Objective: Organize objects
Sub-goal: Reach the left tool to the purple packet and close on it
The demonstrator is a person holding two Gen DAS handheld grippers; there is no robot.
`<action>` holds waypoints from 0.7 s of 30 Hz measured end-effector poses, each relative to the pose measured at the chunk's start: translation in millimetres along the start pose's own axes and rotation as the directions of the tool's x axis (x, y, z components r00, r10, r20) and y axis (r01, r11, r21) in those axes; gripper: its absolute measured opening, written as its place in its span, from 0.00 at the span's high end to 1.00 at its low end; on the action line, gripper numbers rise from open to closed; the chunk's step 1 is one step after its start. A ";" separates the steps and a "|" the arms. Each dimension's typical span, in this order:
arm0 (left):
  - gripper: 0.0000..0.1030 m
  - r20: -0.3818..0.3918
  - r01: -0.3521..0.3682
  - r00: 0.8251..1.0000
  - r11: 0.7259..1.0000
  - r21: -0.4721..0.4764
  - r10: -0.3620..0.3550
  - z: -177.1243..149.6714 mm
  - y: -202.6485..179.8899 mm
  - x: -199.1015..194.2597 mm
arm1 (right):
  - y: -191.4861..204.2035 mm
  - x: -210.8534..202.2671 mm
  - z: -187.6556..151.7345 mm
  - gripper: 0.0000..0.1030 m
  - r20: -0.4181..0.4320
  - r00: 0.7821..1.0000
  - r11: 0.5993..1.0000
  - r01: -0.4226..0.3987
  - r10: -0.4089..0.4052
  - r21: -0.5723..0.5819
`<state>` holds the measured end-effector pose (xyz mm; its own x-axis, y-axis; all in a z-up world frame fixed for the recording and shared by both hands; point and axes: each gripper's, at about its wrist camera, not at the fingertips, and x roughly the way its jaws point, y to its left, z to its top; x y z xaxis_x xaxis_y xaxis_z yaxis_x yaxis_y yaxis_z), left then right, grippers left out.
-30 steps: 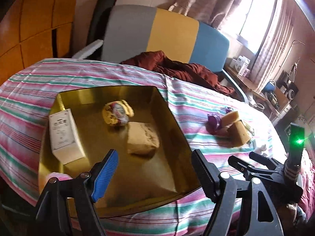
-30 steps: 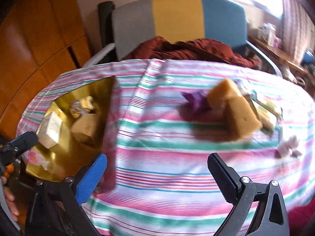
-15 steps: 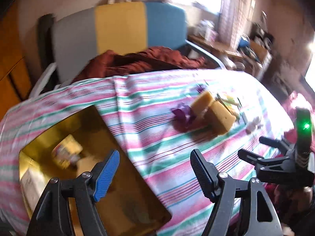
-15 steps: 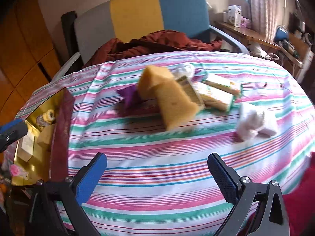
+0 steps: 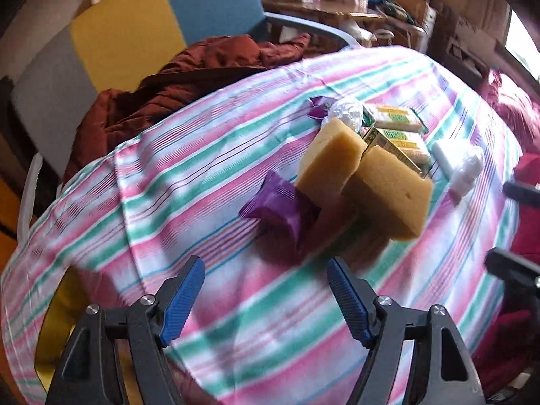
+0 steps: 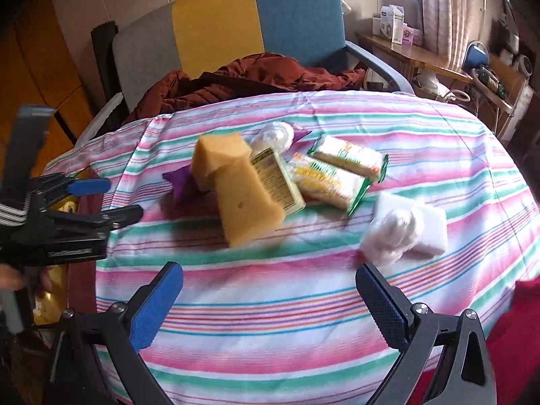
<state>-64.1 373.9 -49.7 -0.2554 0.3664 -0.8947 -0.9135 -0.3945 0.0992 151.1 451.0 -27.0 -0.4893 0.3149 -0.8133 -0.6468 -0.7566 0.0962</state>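
Observation:
On the striped cloth lies a pile: two yellow sponges (image 5: 329,165) (image 5: 391,192), a purple packet (image 5: 280,207), green snack packs (image 5: 395,118) and white wrapped pieces (image 5: 459,165). My left gripper (image 5: 265,270) hovers just short of the purple packet, its jaws opening with nothing between them. In the right wrist view the sponges (image 6: 246,202), a green-yellow box (image 6: 276,179), snack packs (image 6: 324,182) and white pieces (image 6: 401,229) lie ahead of my right gripper (image 6: 268,271). It stands open and empty above bare cloth. The left gripper (image 6: 118,199) shows at that view's left edge.
A gold tray (image 5: 57,310) peeks out at the lower left, mostly out of frame. Behind the table stands a grey, yellow and blue chair (image 6: 216,23) with a dark red jacket (image 6: 253,77) on it. A cluttered wooden shelf (image 6: 422,57) runs along the far right.
The left wrist view has swung from the gold tray to the sponge pile, rolling as it went. The right gripper has moved right, bringing the pile to the centre. Both grippers stayed empty.

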 end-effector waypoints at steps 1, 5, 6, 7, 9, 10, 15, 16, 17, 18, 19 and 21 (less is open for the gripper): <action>0.26 -0.009 0.002 1.000 1.000 0.010 -0.002 3.0 -0.5 5.1 | -2.5 1.0 3.5 0.00 0.002 1.000 1.000 0.005 -0.005 -0.004; 0.26 -0.046 0.012 0.999 0.998 0.064 -0.009 13.3 -4.7 25.7 | -15.8 2.7 17.2 0.00 0.022 1.000 1.000 0.013 -0.013 -0.014; 0.26 -0.050 0.012 0.999 0.998 0.068 -0.008 15.9 -5.8 29.6 | -20.1 3.4 20.5 0.00 0.030 0.999 1.000 0.018 -0.017 -0.009; 0.26 -0.054 0.016 0.998 0.997 0.070 -0.012 18.3 -5.2 33.3 | -24.5 4.3 22.5 0.00 0.038 0.999 1.000 0.015 -0.015 0.001; 0.26 -0.055 0.026 0.998 0.997 0.068 -0.023 23.7 -4.0 39.0 | -33.5 9.3 24.8 0.00 0.040 0.999 0.999 0.004 -0.005 0.033; 0.26 -0.053 0.028 0.998 0.997 0.069 -0.024 26.3 -4.0 41.2 | -37.8 12.8 24.3 0.00 0.032 0.999 0.999 -0.004 0.002 0.054; 0.27 -0.061 0.046 0.997 0.996 0.071 -0.042 37.1 -4.9 55.1 | -47.6 22.2 23.9 0.00 0.009 0.999 0.993 -0.035 0.035 0.109; 0.30 -0.068 0.078 0.995 0.995 0.056 -0.074 37.1 -4.2 57.8 | -47.7 21.6 24.1 0.00 0.015 0.999 0.994 -0.035 0.033 0.107; 0.42 -0.077 0.108 0.992 0.993 0.040 -0.105 35.6 -4.0 59.4 | -47.5 21.5 24.0 0.00 0.017 0.999 0.994 -0.031 0.029 0.105; 0.42 -0.077 0.115 0.991 0.993 0.026 -0.113 33.2 -3.1 59.6 | -47.3 22.5 23.9 0.00 0.015 1.000 0.994 -0.027 0.026 0.104; 0.46 -0.072 0.116 0.991 0.993 0.016 -0.115 30.8 -2.7 59.2 | -46.9 23.1 23.7 0.00 0.013 1.000 0.994 -0.028 0.026 0.105; 0.59 -0.089 0.132 0.987 0.991 -0.016 -0.133 19.7 -2.7 58.3 | -45.4 23.2 24.0 0.00 0.016 0.999 0.994 -0.032 0.031 0.101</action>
<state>-82.7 412.9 -93.5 -0.1024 0.3390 -0.9352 -0.9340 -0.3562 -0.0268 155.0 506.4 -36.4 -0.5181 0.3003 -0.8009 -0.6865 -0.7046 0.1799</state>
